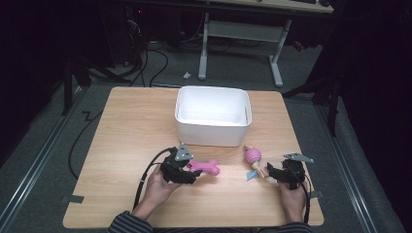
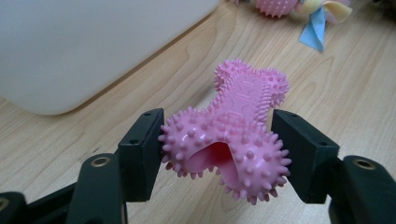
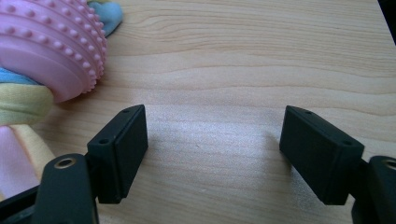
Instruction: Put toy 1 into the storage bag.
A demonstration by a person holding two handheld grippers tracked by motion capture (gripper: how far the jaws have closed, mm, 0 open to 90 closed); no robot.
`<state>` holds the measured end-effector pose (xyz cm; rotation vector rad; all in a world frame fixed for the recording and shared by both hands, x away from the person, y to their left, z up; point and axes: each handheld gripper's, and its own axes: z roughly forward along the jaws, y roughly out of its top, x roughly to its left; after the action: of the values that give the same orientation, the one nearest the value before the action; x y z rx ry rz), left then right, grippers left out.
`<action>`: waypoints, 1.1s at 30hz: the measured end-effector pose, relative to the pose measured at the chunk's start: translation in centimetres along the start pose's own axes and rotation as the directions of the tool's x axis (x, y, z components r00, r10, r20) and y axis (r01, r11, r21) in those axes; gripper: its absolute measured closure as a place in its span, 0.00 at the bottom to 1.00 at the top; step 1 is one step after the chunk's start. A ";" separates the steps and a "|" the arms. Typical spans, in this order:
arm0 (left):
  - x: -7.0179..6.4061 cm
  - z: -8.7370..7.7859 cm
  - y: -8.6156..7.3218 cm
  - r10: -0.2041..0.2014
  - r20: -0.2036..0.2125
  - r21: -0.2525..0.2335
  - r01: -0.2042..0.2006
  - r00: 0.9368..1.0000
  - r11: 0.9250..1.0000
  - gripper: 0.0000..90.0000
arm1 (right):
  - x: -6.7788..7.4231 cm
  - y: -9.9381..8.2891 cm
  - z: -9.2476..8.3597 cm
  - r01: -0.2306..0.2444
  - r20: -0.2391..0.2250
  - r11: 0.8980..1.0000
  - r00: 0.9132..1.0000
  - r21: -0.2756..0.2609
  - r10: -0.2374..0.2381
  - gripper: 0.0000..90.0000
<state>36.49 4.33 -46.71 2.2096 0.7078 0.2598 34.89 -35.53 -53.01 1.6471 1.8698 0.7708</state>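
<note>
A pink spiky rubber bone (image 2: 243,100) lies low over the wooden table (image 1: 126,126), just in front of the white bin (image 1: 213,132). My left gripper (image 1: 192,171) is shut on the bone's near end, and both black pads press into its spikes. The bone (image 1: 206,167) points right and away from the hand. My right gripper (image 1: 272,174) stands open near the table's right front with bare wood between its jaws. A pink ridged ball toy (image 1: 252,156) with blue and yellow fabric tails (image 1: 255,173) lies just left of it. That ball toy (image 3: 51,46) is outside the right gripper (image 3: 212,140).
The white bin (image 2: 70,46) stands mid-table toward the far side, open at the top, and looks empty. The ball toy (image 2: 275,5) lies beyond the bone to the right. Cables trail from both grippers to the front edge. A desk frame (image 1: 240,34) stands on the floor beyond.
</note>
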 end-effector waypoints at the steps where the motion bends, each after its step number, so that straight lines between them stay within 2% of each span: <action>1: 0.0 -0.2 0.1 -0.002 0.003 -0.002 0.002 1.000 1.000 0.41 | 0.0 0.0 0.0 0.000 0.000 1.000 1.000 0.000 0.000 0.26; 21: 1.7 -4.8 3.0 -0.021 0.028 -0.074 0.023 0.999 0.997 0.41 | 0.0 0.0 0.0 0.000 0.000 1.000 1.000 0.000 0.000 0.26; 33: 3.1 -7.2 5.8 -0.014 0.051 -0.101 0.019 0.999 0.995 0.41 | 0.0 0.0 0.0 0.001 0.000 1.000 1.000 0.000 -0.001 0.26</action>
<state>38.50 7.45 -37.77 2.1053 0.6708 0.2263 34.89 -35.54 -53.01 1.6461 1.8701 0.7708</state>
